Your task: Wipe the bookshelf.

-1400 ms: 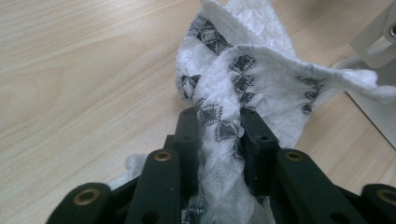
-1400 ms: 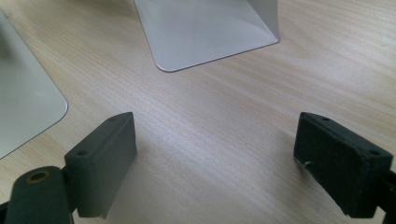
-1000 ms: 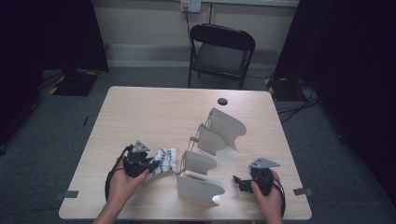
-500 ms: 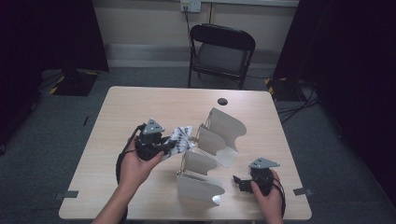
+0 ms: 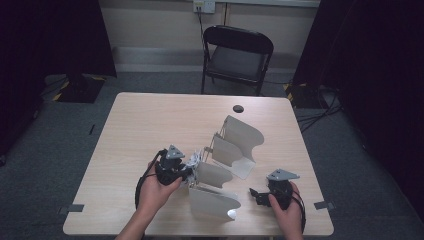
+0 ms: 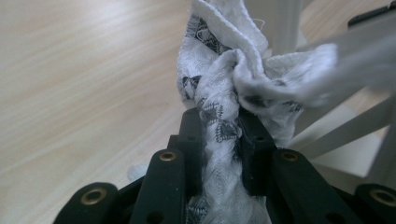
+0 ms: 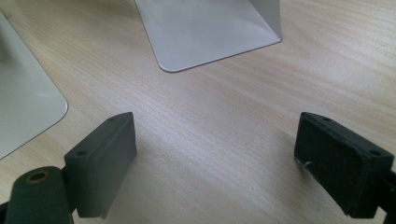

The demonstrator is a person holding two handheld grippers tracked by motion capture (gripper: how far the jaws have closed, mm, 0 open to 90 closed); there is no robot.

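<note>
left gripper (image 5: 192, 172) is clamped on a bunched patterned cloth (image 6: 224, 88) right at the metal rack (image 5: 235, 150), right gripper (image 7: 215, 163) gaping over bare table (image 5: 150, 120), so next it probably needs threading between the dividers.

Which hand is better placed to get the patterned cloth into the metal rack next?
Left. The left gripper is shut on the cloth right beside the metal rack. The right gripper rests open over the table near the rack's near end, holding nothing.
</note>
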